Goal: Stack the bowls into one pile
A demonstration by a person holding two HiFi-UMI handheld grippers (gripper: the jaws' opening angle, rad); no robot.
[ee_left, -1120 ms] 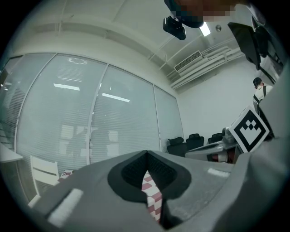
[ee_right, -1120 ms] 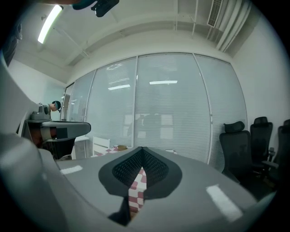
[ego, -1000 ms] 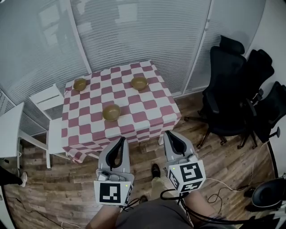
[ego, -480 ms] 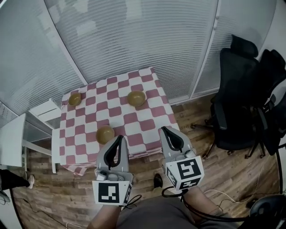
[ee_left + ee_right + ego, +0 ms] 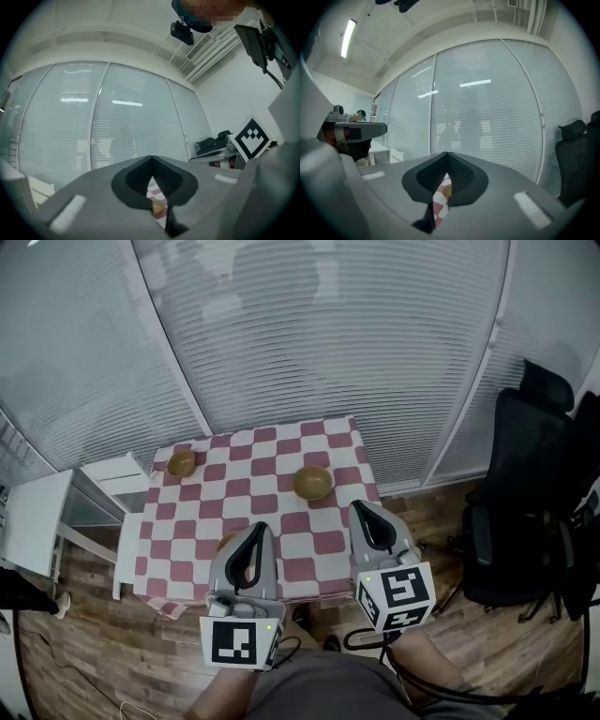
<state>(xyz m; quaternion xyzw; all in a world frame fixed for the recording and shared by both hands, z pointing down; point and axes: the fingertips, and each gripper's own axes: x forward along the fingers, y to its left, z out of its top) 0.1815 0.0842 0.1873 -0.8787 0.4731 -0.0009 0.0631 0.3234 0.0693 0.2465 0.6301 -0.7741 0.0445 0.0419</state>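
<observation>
A table with a red-and-white checked cloth (image 5: 281,451) stands in front of a glass wall with blinds. One tan bowl (image 5: 181,462) sits at its far left corner and a second tan bowl (image 5: 313,483) right of the middle. A third bowl (image 5: 223,542) near the front edge is mostly hidden behind my left gripper (image 5: 258,527). My right gripper (image 5: 362,507) is held over the table's front right part. Both grippers are shut and empty, well above the cloth. A bowl (image 5: 158,206) shows through the left jaws' gap, and another bowl (image 5: 446,191) through the right jaws' gap.
A white chair (image 5: 114,471) and a white side table (image 5: 33,519) stand left of the table. Black office chairs (image 5: 530,512) crowd the right side. The floor is wood planks (image 5: 112,643), with a cable near the front.
The person has stepped towards the table, which now lies just under the gripper tips. The nearest bowl has slid behind the left gripper. Both grippers stay shut.
</observation>
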